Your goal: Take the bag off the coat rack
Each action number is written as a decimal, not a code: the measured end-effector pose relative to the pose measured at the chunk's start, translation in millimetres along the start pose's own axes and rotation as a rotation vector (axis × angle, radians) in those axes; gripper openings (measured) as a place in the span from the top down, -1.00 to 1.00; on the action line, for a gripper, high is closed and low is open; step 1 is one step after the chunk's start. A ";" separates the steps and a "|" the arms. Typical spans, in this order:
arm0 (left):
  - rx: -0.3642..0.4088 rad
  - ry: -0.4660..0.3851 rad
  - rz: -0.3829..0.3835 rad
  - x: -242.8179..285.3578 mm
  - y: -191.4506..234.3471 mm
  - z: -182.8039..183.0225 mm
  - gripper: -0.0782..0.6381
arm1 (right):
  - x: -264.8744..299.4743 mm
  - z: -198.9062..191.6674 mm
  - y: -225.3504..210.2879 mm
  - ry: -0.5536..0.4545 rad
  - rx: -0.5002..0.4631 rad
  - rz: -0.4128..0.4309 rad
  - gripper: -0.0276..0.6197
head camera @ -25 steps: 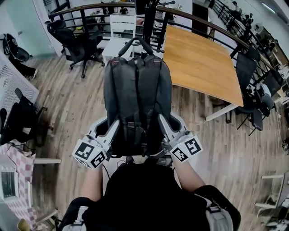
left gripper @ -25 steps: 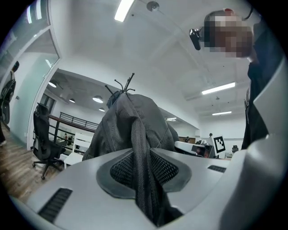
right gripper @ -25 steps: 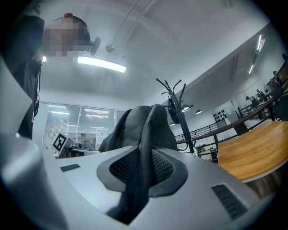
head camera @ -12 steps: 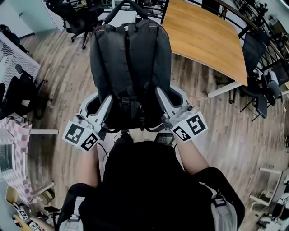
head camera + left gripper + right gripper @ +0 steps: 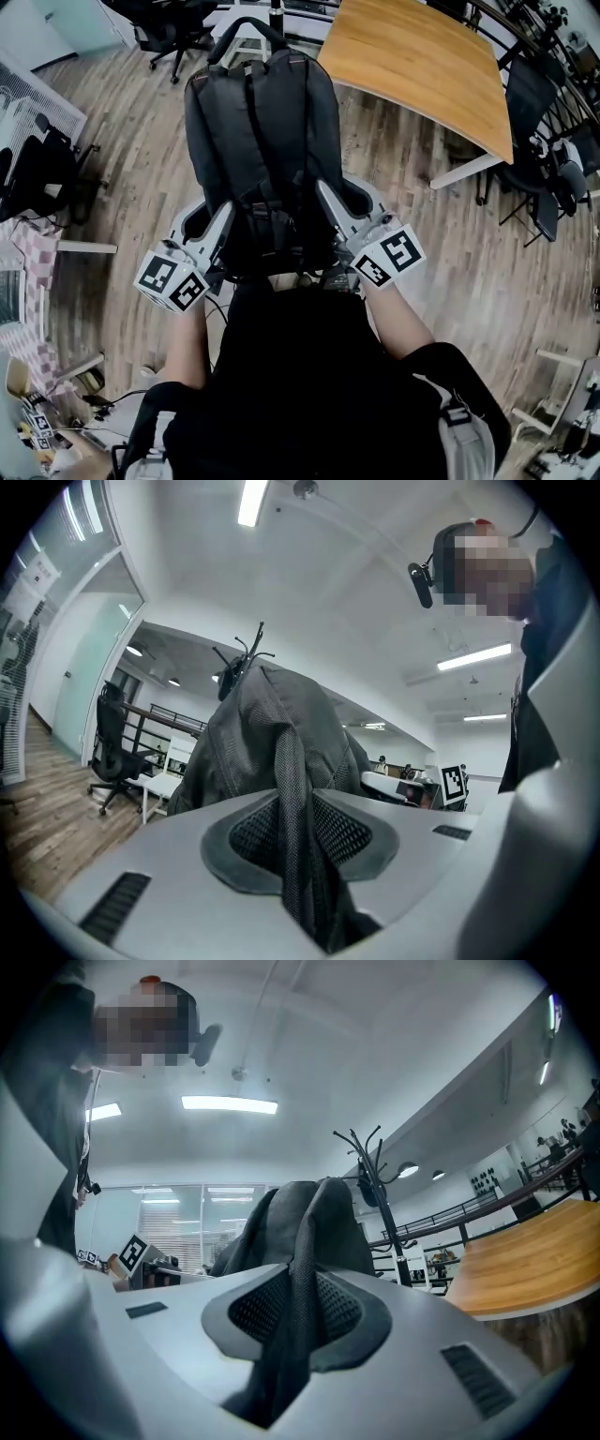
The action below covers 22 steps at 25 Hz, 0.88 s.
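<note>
Head view: the bag (image 5: 262, 141), a dark backpack, hangs in front of the person's chest between both grippers, with its top loop handle (image 5: 246, 28) pointing away. The left gripper (image 5: 217, 230) and right gripper (image 5: 336, 211) each bite low on 1 side of it. It is soft cloth with no stiff frame, so it will sag and swing. I'd guess moderate weight. A 2-point hold keeps it level, and the top handle is the other sensible place to grab. The coat rack pole (image 5: 275, 11) is just past the handle. The wooden table (image 5: 422, 66) is near on the right, the office chairs (image 5: 164, 28) on the far left. Both are snag risks if the bag swings.

Left gripper view: the jaws are partly closed and clamped on a mesh shoulder strap (image 5: 295, 789) that runs straight between the pads. Mesh is grippy, so slip is unlikely. The rack hooks (image 5: 246, 658) show just behind the top of the bag. I can't tell from here whether they touch.

Right gripper view: same picture, with the jaws pinched narrower on the other strap (image 5: 298, 1279). The rack (image 5: 370, 1171) stands beside the bag and looks apart from it, so the bag looks off the hooks.
</note>
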<state>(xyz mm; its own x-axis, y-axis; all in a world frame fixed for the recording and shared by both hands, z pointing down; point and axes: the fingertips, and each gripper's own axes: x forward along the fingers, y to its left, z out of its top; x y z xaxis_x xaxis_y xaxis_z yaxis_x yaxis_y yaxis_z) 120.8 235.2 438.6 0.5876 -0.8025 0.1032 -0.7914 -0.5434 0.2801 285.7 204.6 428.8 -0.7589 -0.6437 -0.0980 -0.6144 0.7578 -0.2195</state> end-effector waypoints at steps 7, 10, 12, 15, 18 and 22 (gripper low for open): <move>0.028 0.021 0.070 -17.0 -17.7 -15.4 0.48 | -17.8 -11.5 13.3 -0.006 0.032 0.063 0.65; 0.029 0.029 0.091 -24.3 -17.0 -21.2 0.48 | -19.6 -16.4 20.9 -0.006 0.044 0.079 0.65; 0.027 0.030 0.098 -26.4 -14.4 -21.9 0.48 | -17.9 -18.7 22.4 -0.003 0.049 0.078 0.65; 0.017 0.028 0.096 -30.0 -11.9 -23.3 0.48 | -17.6 -22.1 26.0 0.012 0.064 0.058 0.65; 0.008 0.033 0.062 -32.3 -7.0 -22.9 0.48 | -14.4 -22.9 30.5 0.015 0.065 0.035 0.65; 0.018 0.039 0.019 -35.5 0.5 -19.1 0.48 | -6.7 -21.3 35.5 0.031 0.071 0.017 0.65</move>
<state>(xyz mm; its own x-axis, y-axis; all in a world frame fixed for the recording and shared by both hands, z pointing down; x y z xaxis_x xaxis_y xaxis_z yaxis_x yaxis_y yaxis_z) 102.8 268.1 453.4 0.5785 -0.8026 0.1457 -0.8050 -0.5329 0.2607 264.5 238.1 442.3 -0.7759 -0.6267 -0.0724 -0.5858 0.7582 -0.2864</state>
